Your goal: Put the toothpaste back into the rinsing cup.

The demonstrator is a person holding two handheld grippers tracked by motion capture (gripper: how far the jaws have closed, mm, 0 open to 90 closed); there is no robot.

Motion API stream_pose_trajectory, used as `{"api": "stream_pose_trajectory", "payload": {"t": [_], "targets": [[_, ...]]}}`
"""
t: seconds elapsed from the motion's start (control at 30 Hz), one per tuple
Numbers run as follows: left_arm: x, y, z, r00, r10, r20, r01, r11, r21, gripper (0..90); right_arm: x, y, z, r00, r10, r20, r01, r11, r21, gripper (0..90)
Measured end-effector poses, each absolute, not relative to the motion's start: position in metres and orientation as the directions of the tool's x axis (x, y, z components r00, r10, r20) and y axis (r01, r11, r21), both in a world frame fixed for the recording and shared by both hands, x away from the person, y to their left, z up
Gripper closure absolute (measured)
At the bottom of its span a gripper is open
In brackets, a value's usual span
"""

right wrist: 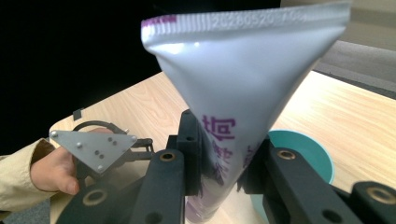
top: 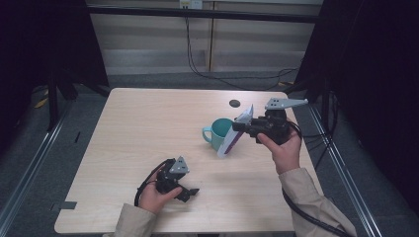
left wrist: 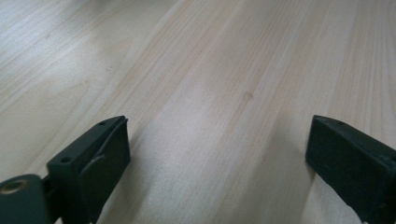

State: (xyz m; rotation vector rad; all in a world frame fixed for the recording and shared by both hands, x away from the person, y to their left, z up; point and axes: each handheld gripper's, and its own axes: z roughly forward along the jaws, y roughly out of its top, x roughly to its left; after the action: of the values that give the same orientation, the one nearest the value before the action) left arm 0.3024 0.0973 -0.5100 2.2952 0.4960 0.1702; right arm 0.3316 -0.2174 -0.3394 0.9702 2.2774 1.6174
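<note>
Right gripper view: white tube [right wrist: 243, 93] with purple print clamped in right claw [right wrist: 224, 172], crimped end up, teal mug [right wrist: 303, 154] just behind it. High view: tube [top: 236, 132] leans tilted at mug [top: 220, 132] rim, cap end at bench [top: 148, 123]. Left claw [top: 190, 192] idle, jaws apart, near front edge. Likely mid-carry; next probably lift and drop tube into mug

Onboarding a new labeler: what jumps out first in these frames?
The white squeeze tube with purple print, clamped crimped end up in the right gripper right of table centre. Beside it stands a teal ceramic mug. The left gripper rests open near the pale wooden table's front edge.
</note>
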Motion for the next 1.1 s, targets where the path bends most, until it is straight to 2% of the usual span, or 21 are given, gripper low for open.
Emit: {"api": "stream_pose_trajectory", "payload": {"t": [0.53,1.1], "targets": [[0.302,0.096,-0.510,0.913,0.407,-0.029,0.304,-0.634,0.711,2.8,0.343,-0.210,-0.320,-0.772,0.604,0.199,0.379,0.185,0.907,74.7],[0.302,0.096,-0.510,0.913,0.406,-0.029,0.305,-0.634,0.710,2.8,0.365,-0.212,-0.306,-0.728,0.666,0.164,0.350,0.156,0.924,74.6]]}}
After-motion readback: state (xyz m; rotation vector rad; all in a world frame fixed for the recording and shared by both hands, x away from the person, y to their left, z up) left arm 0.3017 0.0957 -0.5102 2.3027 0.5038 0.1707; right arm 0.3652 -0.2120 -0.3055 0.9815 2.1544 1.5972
